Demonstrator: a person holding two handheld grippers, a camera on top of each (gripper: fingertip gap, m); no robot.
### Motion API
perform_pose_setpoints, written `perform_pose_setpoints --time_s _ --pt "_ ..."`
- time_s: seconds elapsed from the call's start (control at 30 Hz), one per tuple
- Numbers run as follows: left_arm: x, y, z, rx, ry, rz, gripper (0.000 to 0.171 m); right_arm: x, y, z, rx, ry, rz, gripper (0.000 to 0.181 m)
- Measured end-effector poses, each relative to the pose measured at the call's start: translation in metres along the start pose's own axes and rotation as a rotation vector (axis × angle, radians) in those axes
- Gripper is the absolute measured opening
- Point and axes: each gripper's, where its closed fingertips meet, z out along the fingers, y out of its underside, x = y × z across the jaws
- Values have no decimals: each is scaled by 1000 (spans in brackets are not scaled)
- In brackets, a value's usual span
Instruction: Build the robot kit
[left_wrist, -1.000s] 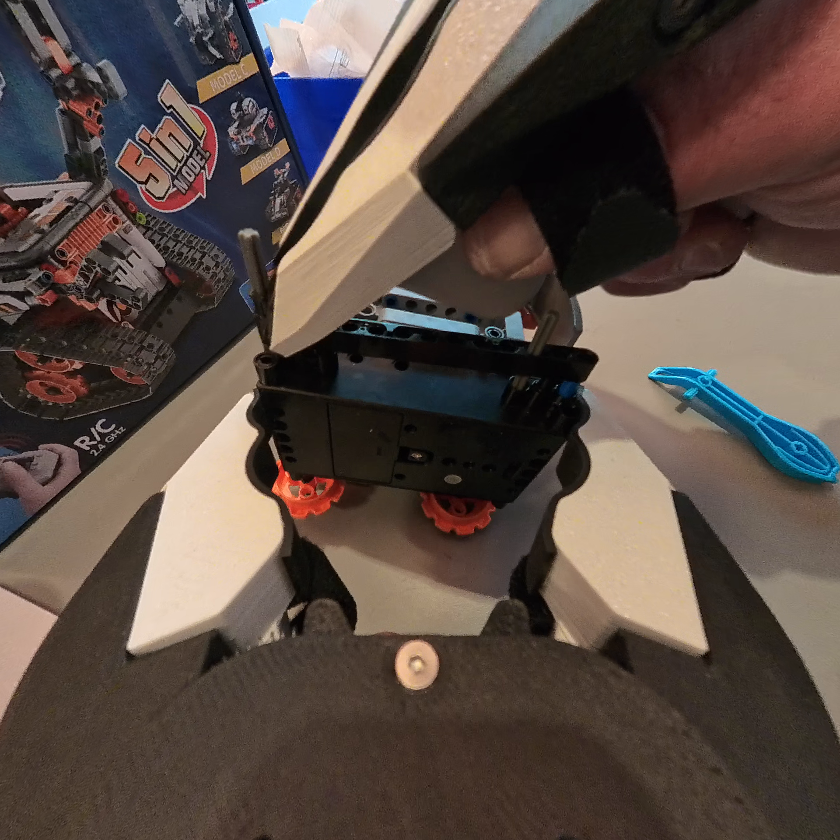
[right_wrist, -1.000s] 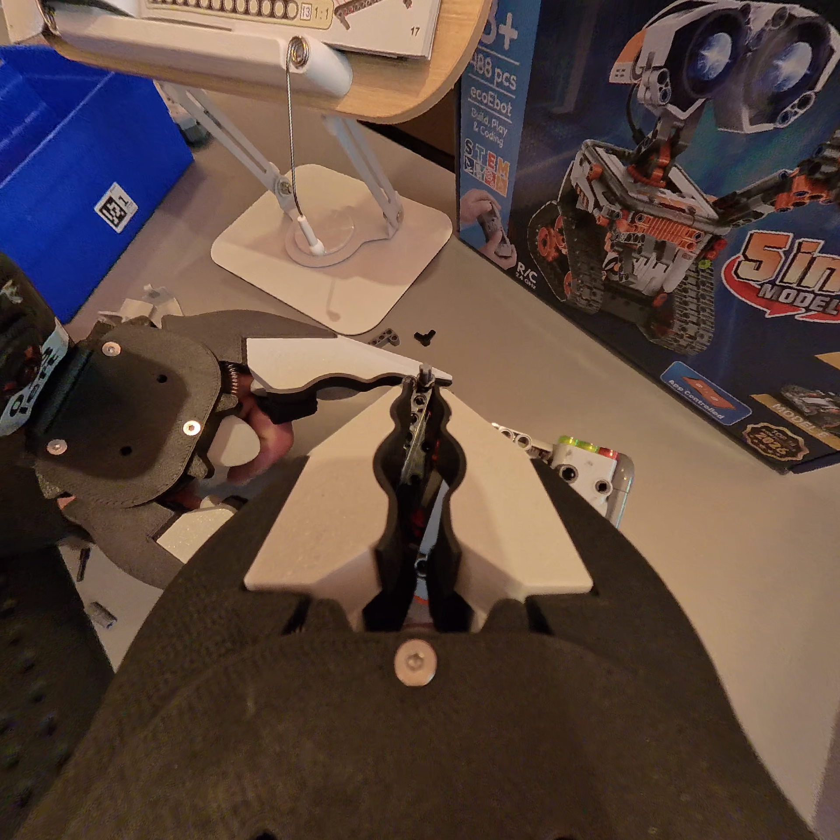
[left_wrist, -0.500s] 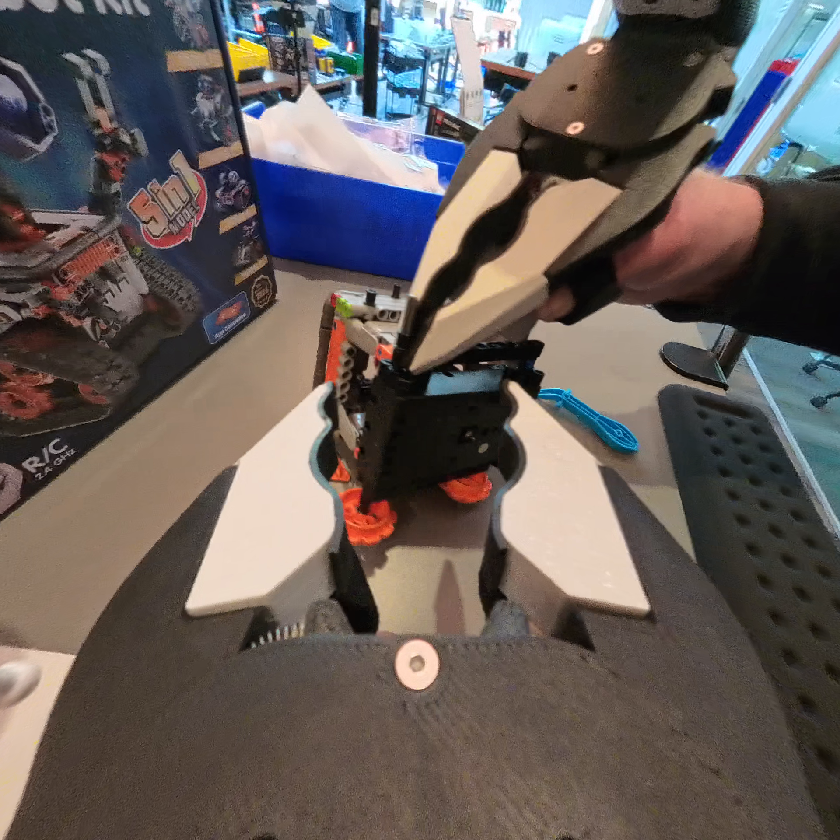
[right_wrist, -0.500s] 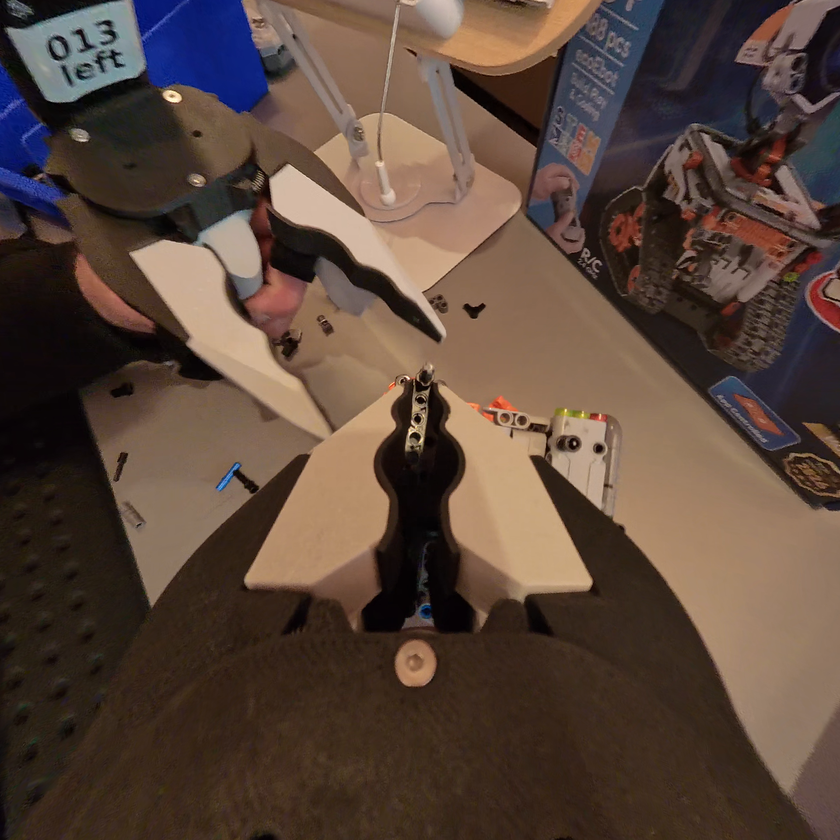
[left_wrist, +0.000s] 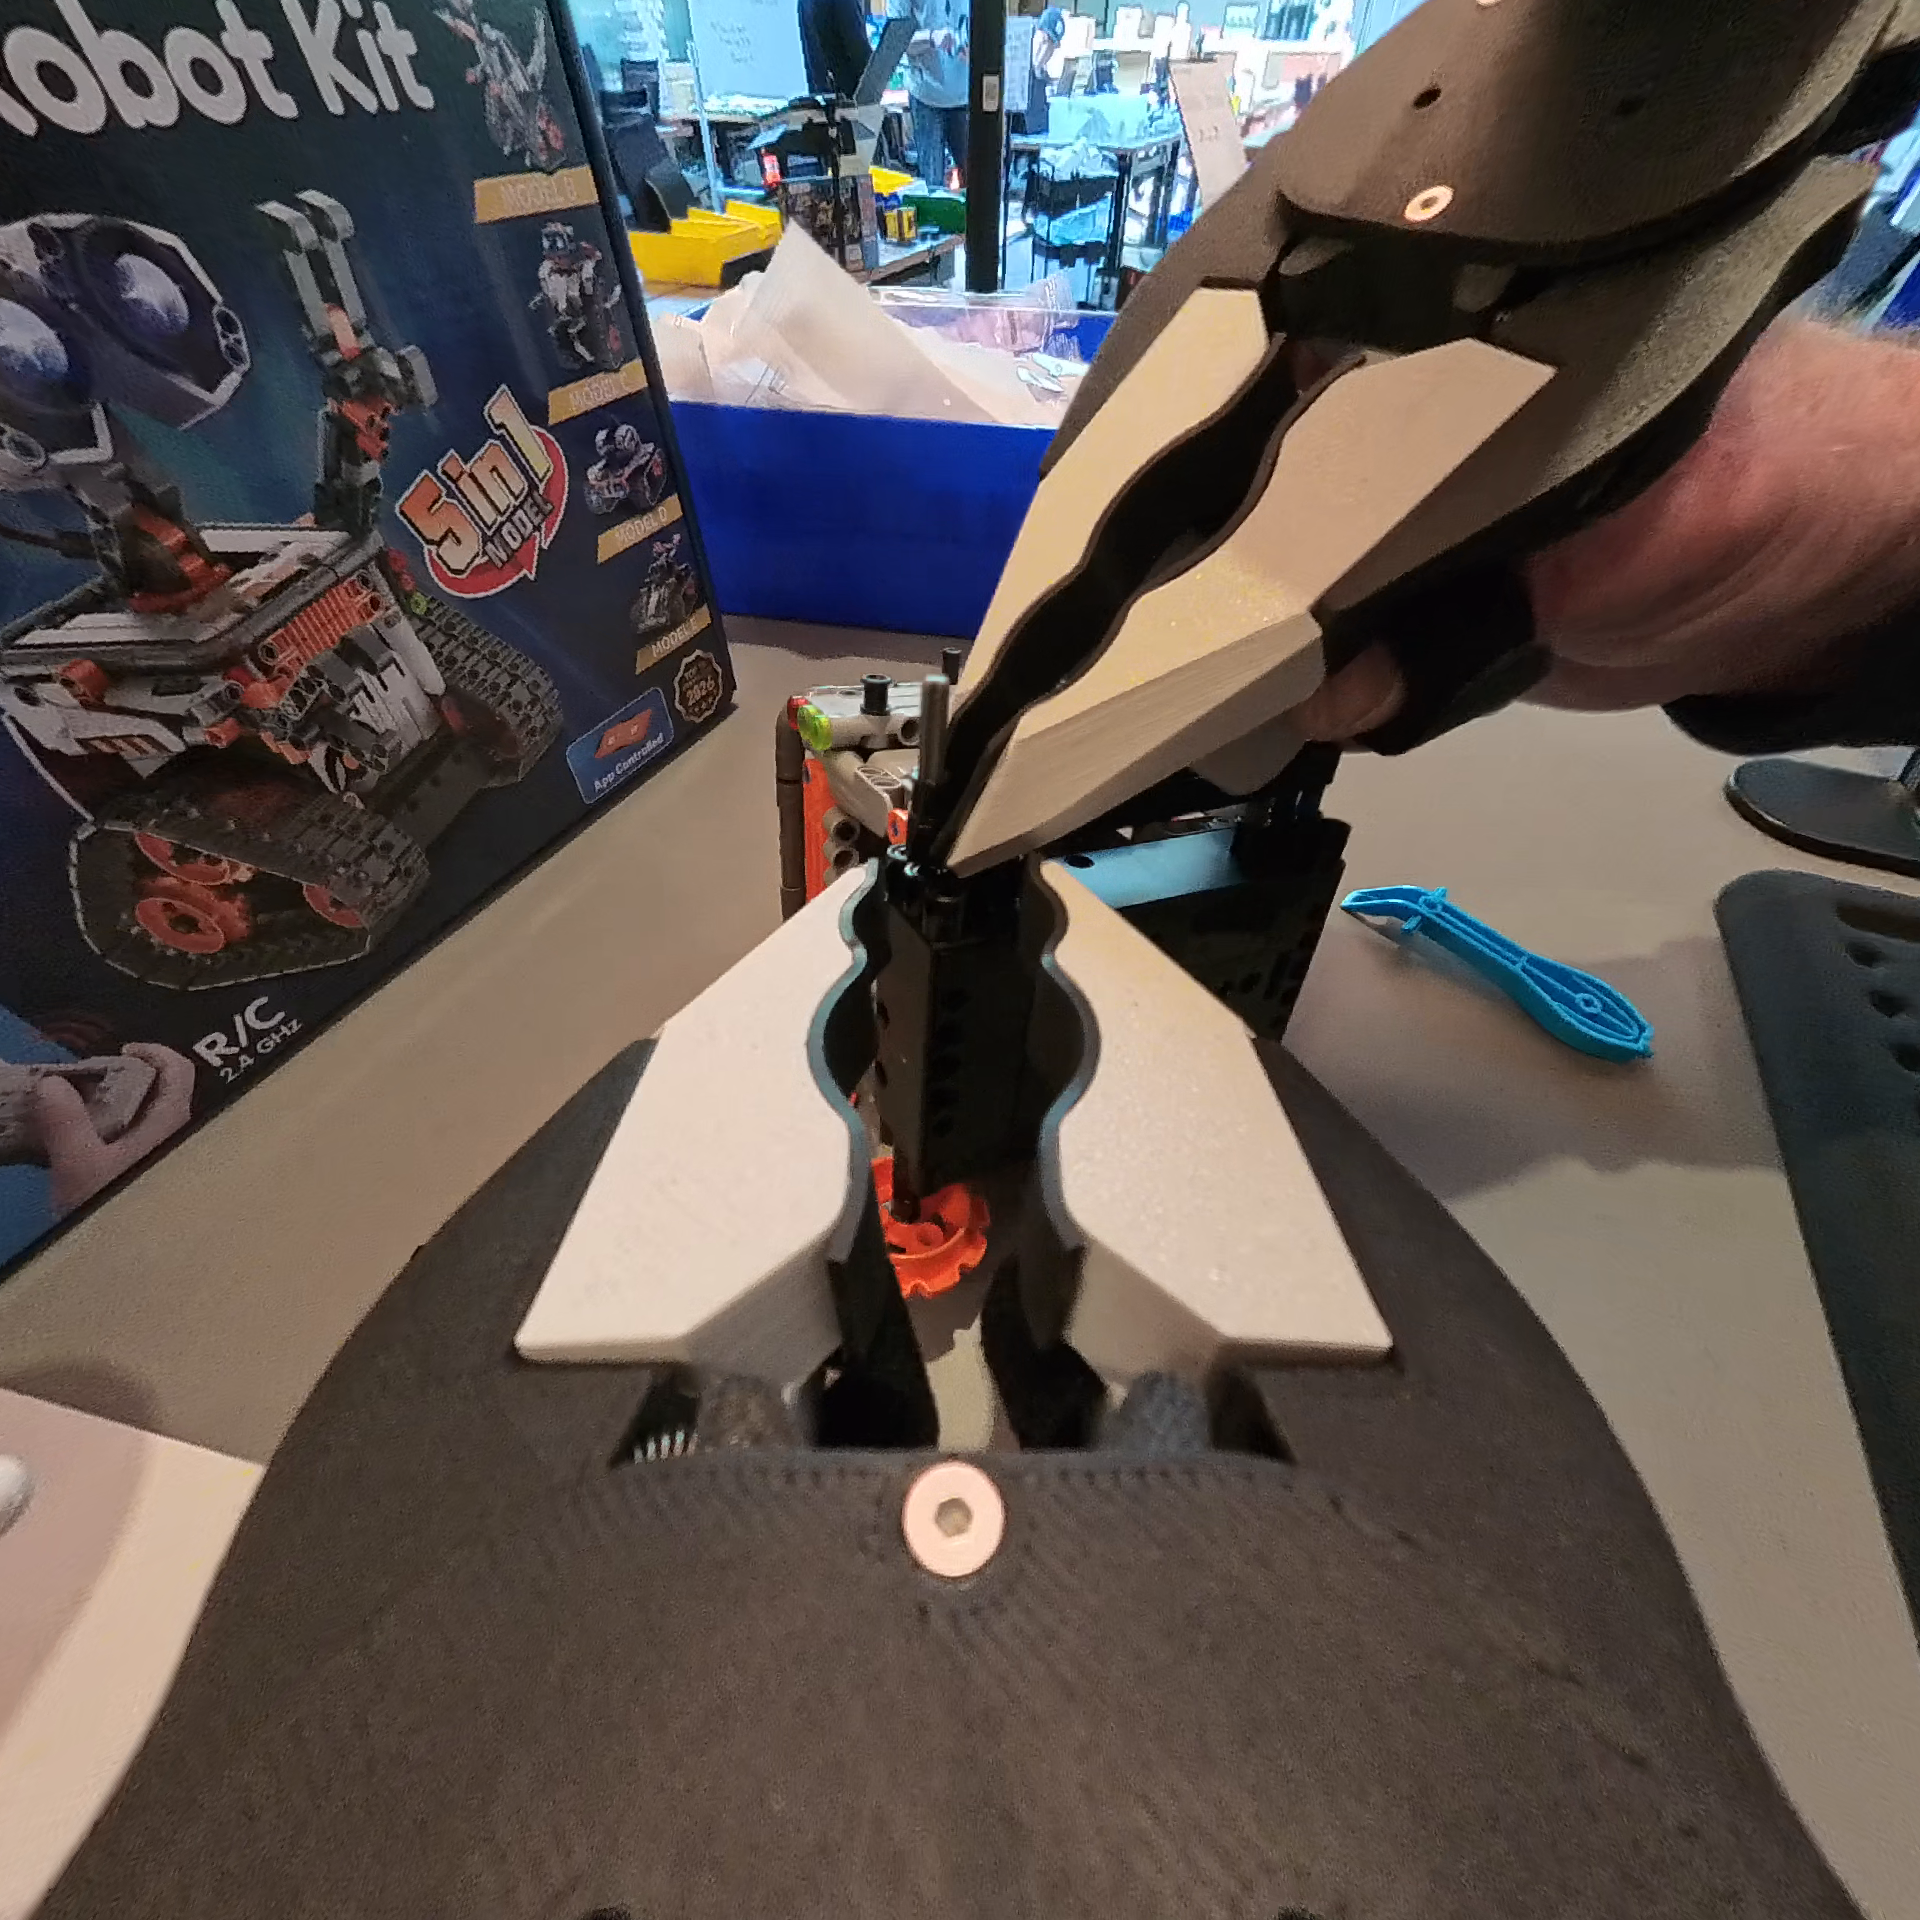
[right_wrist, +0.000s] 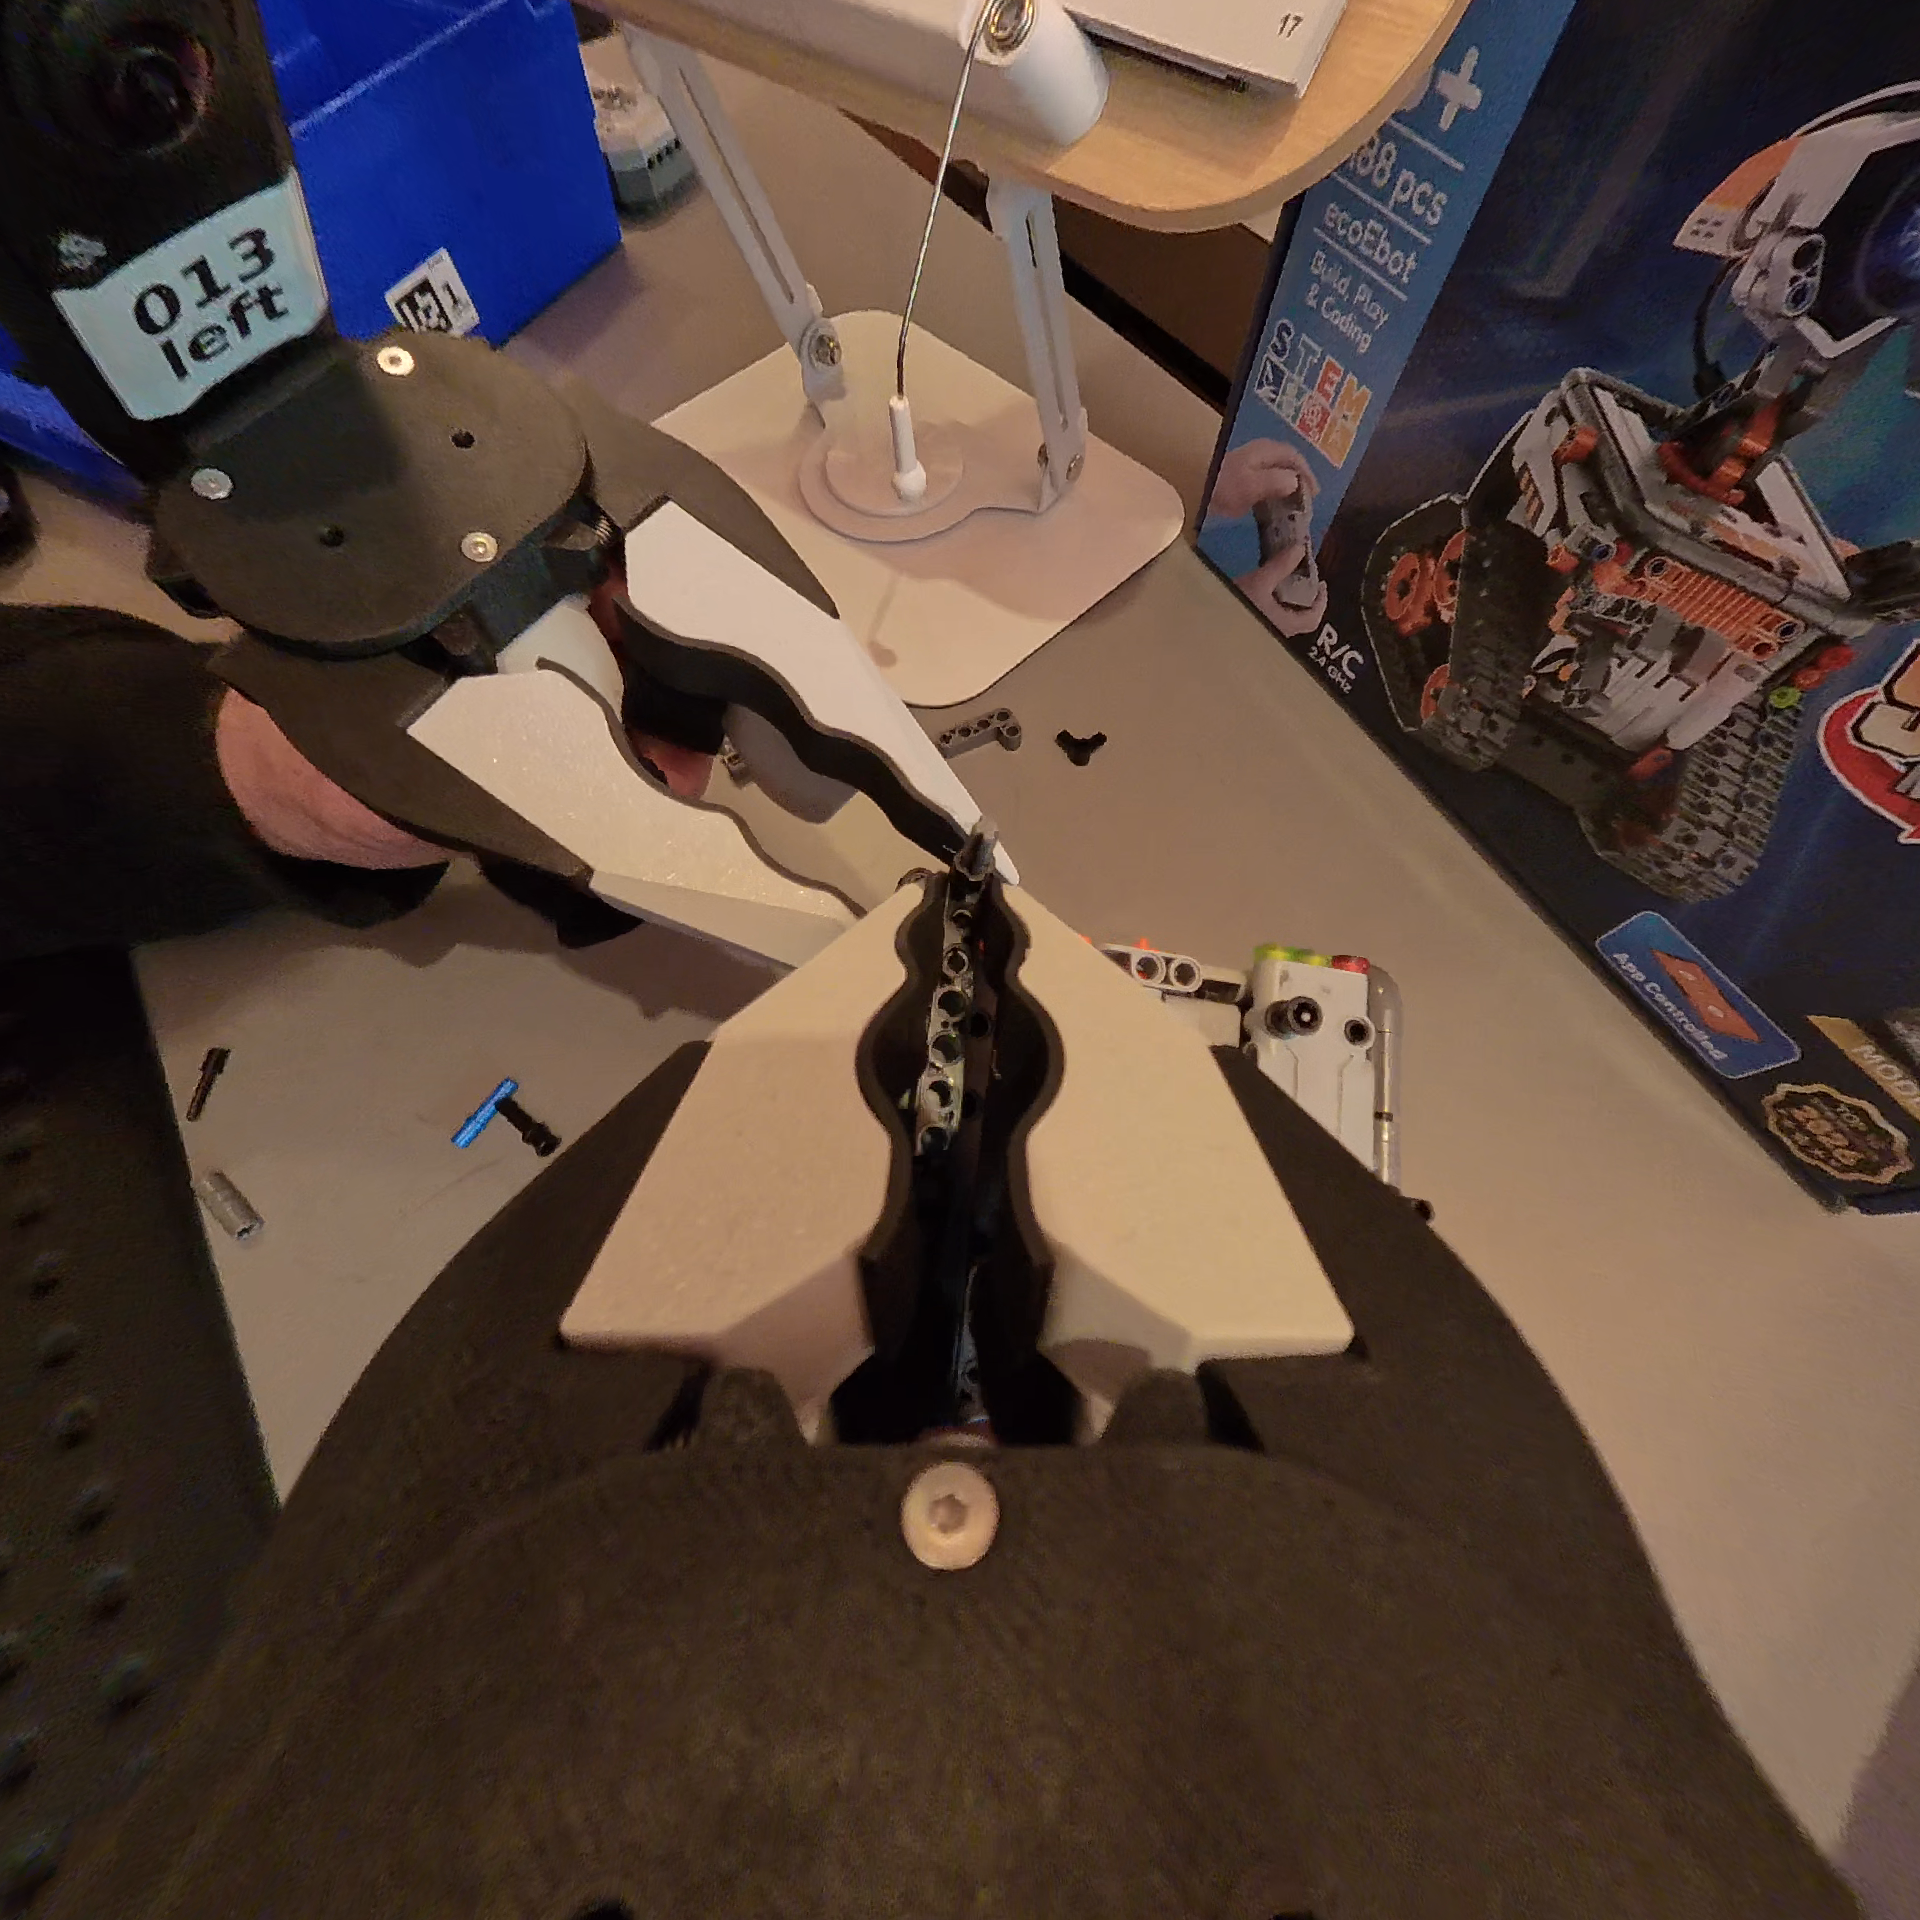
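Note:
A black brick model (left_wrist: 1226, 935) with an orange gear (left_wrist: 925, 1236) under it stands on the grey table. A thin dark axle (left_wrist: 935, 727) sticks up from its near corner. My left gripper (left_wrist: 951, 914) is closed on that corner, with a finger against each side of the black block. Its white fingers (right_wrist: 790, 665) reach in from the upper left in the right wrist view. My right gripper (right_wrist: 961, 883) is shut on a perforated beam (right_wrist: 940, 1039) along the model's top. It comes down from the upper right in the left wrist view (left_wrist: 951, 842), its tip beside the axle.
A tall kit box (left_wrist: 260, 623) stands at the left, a blue bin (left_wrist: 862, 499) behind, and a blue plastic tool (left_wrist: 1517, 977) and black mat (left_wrist: 1849, 1091) at the right. A white stand base (right_wrist: 935, 582), a blue pin (right_wrist: 483, 1112) and small loose parts lie near. Less than 4 cm separates the two grippers' tips.
My left gripper was wide open; it has moved in and narrowed onto the model's corner. My right gripper has stayed shut on the beam.

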Motion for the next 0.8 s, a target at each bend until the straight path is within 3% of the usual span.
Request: perform_pose_setpoints --time_s 0.13,0.17,0.23,0.3,0.53,0.8 --pt "-6 9 1 -3 4 -50 24 2 -17 -9 92 2 15 3" --pt "-5 5 -1 12 16 -75 23 1 -10 -5 54 -6 -4 4" --pt "-2 -2 -4 6 -36 29 24 -5 -6 -3 59 -28 -6 4" --pt "-3 4 -1 3 20 -50 24 -4 -9 -6 59 -32 0 5" --pt "-4 7 2 -23 40 -17 24 1 -7 -2 16 -39 16 12" --pt "-7 7 0 -29 43 -10 24 4 22 -48 -128 -40 11 12"
